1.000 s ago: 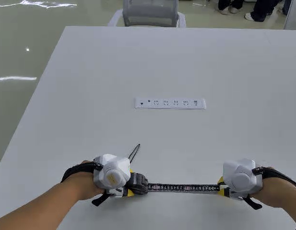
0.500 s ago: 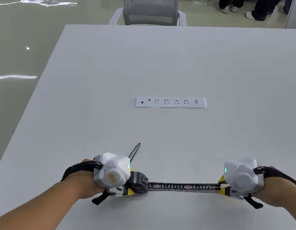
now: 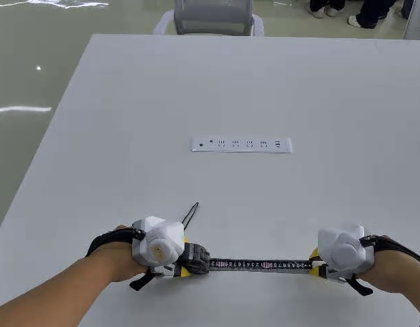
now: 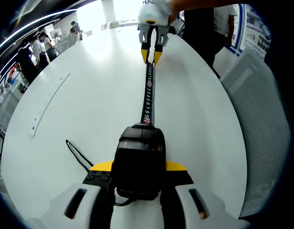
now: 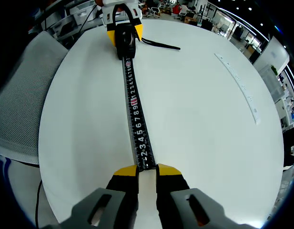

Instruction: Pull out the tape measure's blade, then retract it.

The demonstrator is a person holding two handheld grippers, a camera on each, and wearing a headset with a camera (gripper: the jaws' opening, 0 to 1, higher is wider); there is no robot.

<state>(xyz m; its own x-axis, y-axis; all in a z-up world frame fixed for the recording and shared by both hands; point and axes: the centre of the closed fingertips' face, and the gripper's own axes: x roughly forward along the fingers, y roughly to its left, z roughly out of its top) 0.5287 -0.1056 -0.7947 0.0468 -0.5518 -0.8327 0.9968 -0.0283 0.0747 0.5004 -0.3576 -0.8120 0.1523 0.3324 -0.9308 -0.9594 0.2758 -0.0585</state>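
Observation:
A black tape measure case sits between the yellow-tipped fingers of my left gripper, which is shut on it; in the head view the case lies at the table's near edge. Its black blade with white numbers runs right across the table to my right gripper. In the right gripper view the blade stretches away to the case, and my right gripper is shut on the blade's end hook. A thin black wrist strap trails from the case.
A white power strip lies flat at mid-table. The white table stretches far ahead. A grey mesh chair stands at the far edge; another mesh chair sits beside the near edge. People stand in the background.

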